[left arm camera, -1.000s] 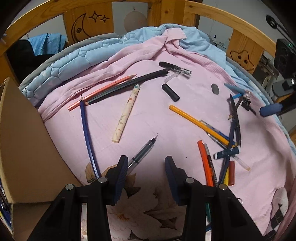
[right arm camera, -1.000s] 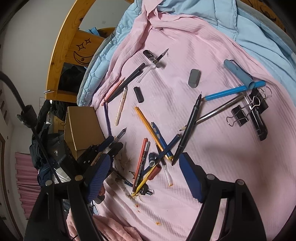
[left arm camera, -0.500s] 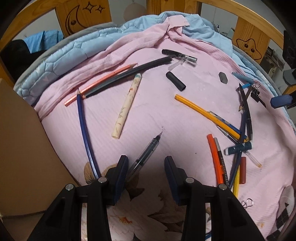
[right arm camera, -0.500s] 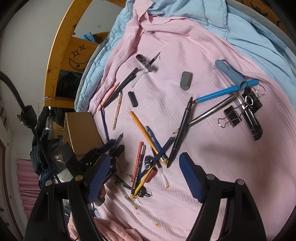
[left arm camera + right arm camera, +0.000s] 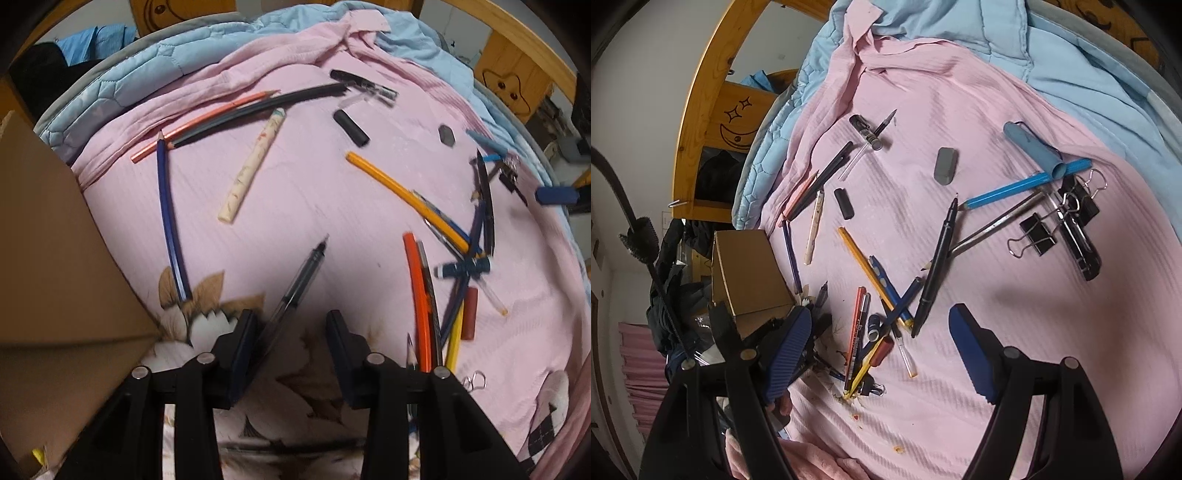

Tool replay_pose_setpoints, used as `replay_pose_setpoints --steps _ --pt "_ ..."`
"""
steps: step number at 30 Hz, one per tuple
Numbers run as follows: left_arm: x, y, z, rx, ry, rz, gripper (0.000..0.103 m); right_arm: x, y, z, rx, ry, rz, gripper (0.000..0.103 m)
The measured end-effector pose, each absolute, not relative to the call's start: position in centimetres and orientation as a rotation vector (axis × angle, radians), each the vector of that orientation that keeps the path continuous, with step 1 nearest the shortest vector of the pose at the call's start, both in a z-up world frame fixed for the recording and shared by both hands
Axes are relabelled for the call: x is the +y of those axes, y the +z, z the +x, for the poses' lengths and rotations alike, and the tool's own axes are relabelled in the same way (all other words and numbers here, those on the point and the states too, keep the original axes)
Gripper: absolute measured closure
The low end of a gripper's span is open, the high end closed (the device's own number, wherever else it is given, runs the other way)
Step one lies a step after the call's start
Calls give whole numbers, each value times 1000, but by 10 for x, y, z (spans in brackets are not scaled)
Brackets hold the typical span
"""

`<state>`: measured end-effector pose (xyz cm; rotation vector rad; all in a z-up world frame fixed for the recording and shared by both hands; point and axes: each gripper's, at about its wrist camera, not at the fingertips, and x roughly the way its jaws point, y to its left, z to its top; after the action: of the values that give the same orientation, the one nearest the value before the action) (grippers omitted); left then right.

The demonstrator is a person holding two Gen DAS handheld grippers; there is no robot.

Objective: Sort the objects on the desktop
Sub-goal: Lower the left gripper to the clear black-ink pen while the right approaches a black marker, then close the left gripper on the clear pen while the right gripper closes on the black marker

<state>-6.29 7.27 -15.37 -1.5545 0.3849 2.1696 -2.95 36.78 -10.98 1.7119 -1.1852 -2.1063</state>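
- Clear plastic with a dark core: the gel pen [image 5: 300, 280] lies slantwise on the pink sheet [image 5: 303, 192], tip toward one o'clock, and its back end now runs in between the fingers of the left gripper [image 5: 291, 328].
- A second ago only the pen's tail was at the inner face of the left-hand finger; the view has since tipped further down over it, so that more of the barrel lies inside the gap.
- The left jaws have just been closing. The pen rests against the left-hand finger [image 5: 242, 334], while the right-hand finger stands off from it with floral cloth showing between (not yet a grip, in my judgement).
- The cardboard box [image 5: 55, 266] stands at nine o'clock of the pen, just beside the left gripper, and looks like the place it is meant for.
- The right gripper [image 5: 879, 339] hangs with jaws wide apart and empty, as it did a second ago, over the tangle of pencils [image 5: 871, 332] at its six o'clock.
- The binder clips [image 5: 1056, 221] and the grey eraser [image 5: 946, 165] lie well apart from the pens, at two and twelve o'clock in the right view.
- For the task this means one pick is about to be made, and most of the sorting seems left to do (nearly everything lies loose).
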Motion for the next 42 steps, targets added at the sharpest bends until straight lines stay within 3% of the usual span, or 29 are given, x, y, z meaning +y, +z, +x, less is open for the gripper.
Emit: replay_pose_setpoints --steps 4,13,18,20,25,30,38,42 --pt "80 -151 -50 422 2155 -1561 85 375 -112 -27 -1223 -2112 1712 24" --pt "80 -152 -48 391 2150 -1600 86 385 -125 -26 -1336 -2049 1690 24" --pt "76 -152 -49 370 2140 -1608 86 382 -122 -31 -1298 -2082 1660 26" --pt "76 -153 -48 383 2138 -1606 86 380 -123 -37 -1261 -2112 1657 30" --pt "73 -153 -48 363 2135 -1610 86 367 -144 -46 -1144 -2126 1778 54" --pt "68 -153 -49 328 2128 -1619 86 359 -156 -47 -1059 -2143 1855 56" --pt "64 -152 -48 322 2135 -1626 84 364 -164 -49 -1094 -2181 1873 58" --pt "61 -151 -47 312 2137 -1628 83 359 -164 -52 -1034 -2224 1913 73"
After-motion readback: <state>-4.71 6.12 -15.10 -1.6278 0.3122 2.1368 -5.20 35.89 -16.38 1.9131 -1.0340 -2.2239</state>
